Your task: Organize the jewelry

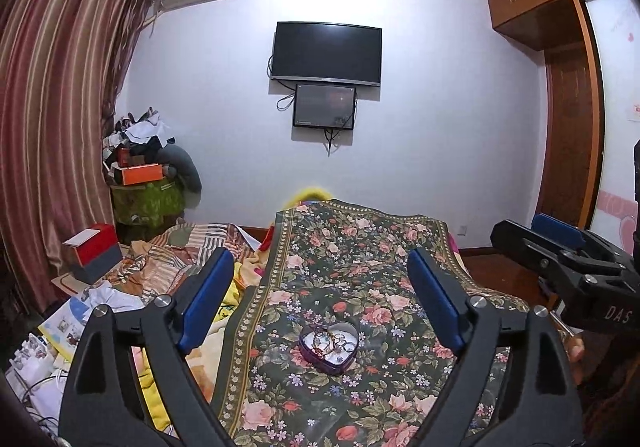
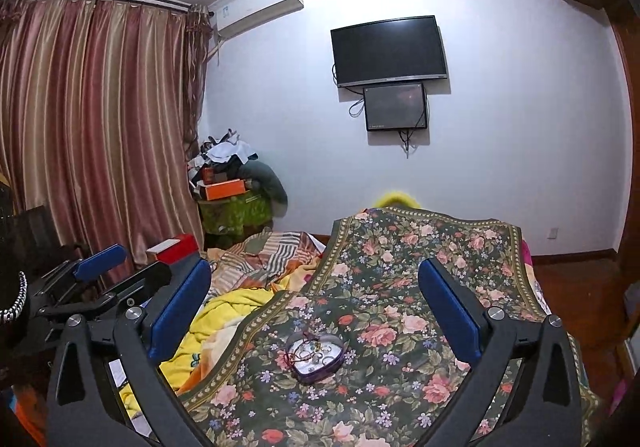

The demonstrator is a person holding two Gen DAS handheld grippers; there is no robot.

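A purple heart-shaped tin (image 1: 332,367) lies open on a dark floral cloth (image 1: 360,243) spread over the bed. Inside it are rings, a chain and other small jewelry on a white lining. My left gripper (image 1: 320,259) is open, its blue pads wide apart above and on either side of the tin, touching nothing. In the right wrist view the same tin (image 2: 316,377) sits low between the wide-apart pads of my right gripper (image 2: 314,267), which is open and holds nothing. Each gripper shows at the edge of the other's view: right gripper (image 1: 560,247), left gripper (image 2: 104,267).
Rumpled striped and yellow bedding (image 1: 180,259) lies left of the cloth. A red and grey box (image 1: 94,253) and papers (image 1: 68,321) sit at the far left. A cluttered green-covered stand (image 1: 146,199) stands by the curtain (image 1: 52,127). A wardrobe (image 1: 568,127) is at the right.
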